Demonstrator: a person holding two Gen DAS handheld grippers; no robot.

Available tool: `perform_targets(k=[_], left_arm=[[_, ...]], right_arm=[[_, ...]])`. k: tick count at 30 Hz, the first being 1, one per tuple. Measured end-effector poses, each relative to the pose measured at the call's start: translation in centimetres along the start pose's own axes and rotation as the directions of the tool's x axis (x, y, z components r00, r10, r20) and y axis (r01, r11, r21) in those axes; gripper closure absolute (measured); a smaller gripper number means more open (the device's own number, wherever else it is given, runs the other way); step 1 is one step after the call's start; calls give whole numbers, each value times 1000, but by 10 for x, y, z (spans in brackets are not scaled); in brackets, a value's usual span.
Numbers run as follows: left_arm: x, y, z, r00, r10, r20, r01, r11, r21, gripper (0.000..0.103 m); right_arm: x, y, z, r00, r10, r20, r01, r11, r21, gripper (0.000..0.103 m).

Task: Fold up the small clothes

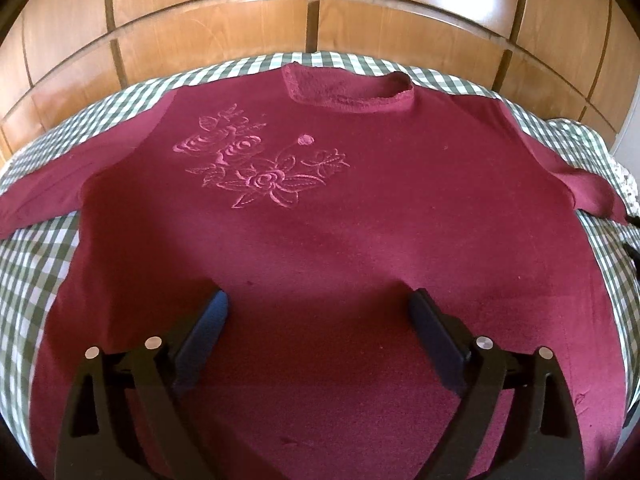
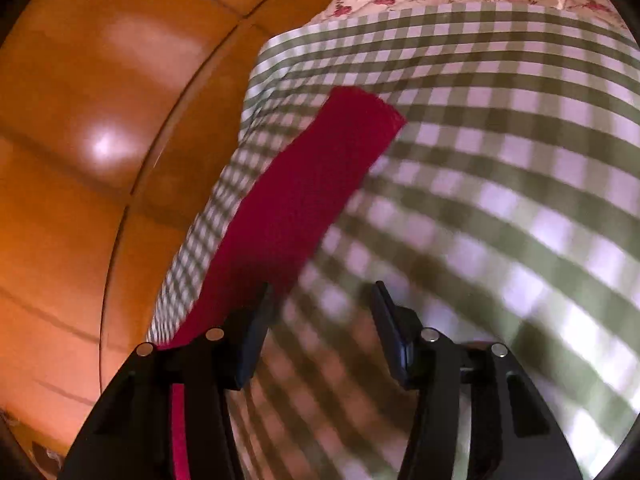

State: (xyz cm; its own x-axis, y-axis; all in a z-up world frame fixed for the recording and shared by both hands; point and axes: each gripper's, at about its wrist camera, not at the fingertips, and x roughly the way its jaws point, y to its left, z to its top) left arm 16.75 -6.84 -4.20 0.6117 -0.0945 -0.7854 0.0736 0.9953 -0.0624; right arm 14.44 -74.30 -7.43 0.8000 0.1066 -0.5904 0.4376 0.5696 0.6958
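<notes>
Burgundy fleece sweater [image 1: 340, 216] flat on green gingham cloth [image 1: 36, 240], embroidered roses [image 1: 256, 168], left gripper [image 1: 318, 308] spread wide above hem, right gripper [image 2: 322, 300] parted, empty beside sleeve [image 2: 304, 192]

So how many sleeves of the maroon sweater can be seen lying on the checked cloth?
2. In the left wrist view, one sleeve stretches out to the left of the sweater, the other sleeve to the right. Both cuffs run out of that view.

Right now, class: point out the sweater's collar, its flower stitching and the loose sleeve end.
collar [image 1: 352, 92]: left wrist view, folded front band.
flower stitching [image 1: 256, 164]: left wrist view, middle rose.
sleeve end [image 2: 360, 116]: right wrist view, cuff on checked cloth.
</notes>
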Motion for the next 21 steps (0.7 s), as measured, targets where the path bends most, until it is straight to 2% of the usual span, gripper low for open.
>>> perform_targets(k=[3,5,6,7,9,12,14,17,20,21], left_arm=[[1,0,0,1000,1,0,-1,1000,1,11],[1,0,0,1000,1,0,-1,1000,2,11],[1,0,0,1000,1,0,-1,1000,2,11],[1,0,0,1000,1,0,-1,1000,2,11],[1,0,0,1000,0,0,0,1000,1,11],[0,0,-1,1000,-4,2,4,1000,-2,11],[1,1,-1,1000,-8,3,8,1000,-4,11],[1,2,-1,1000,-14,4,14,1000,-7,10],[0,3,-1,1000,-25,5,25,1000,-13,10],[0,3,0,1000,-28,5,28,999,-16,9]], right_arm=[[24,9,17,1000,-19,6,19,1000,7,55],[37,13,24,999,-40,-3,40,999,5,63],[43,15,27,999,-52,-14,52,999,3,77],[45,15,28,997,-70,-27,71,998,1,99],[32,16,31,997,-79,4,79,997,10,98],[-13,14,31,996,-29,79,28,1000,10,99],[-35,13,23,994,-59,96,62,998,-28,99],[-36,-2,13,983,-163,82,167,985,-48,100],[-24,-28,6,991,-135,14,135,991,22,99],[-25,-35,5,995,-102,21,101,993,61,94]])
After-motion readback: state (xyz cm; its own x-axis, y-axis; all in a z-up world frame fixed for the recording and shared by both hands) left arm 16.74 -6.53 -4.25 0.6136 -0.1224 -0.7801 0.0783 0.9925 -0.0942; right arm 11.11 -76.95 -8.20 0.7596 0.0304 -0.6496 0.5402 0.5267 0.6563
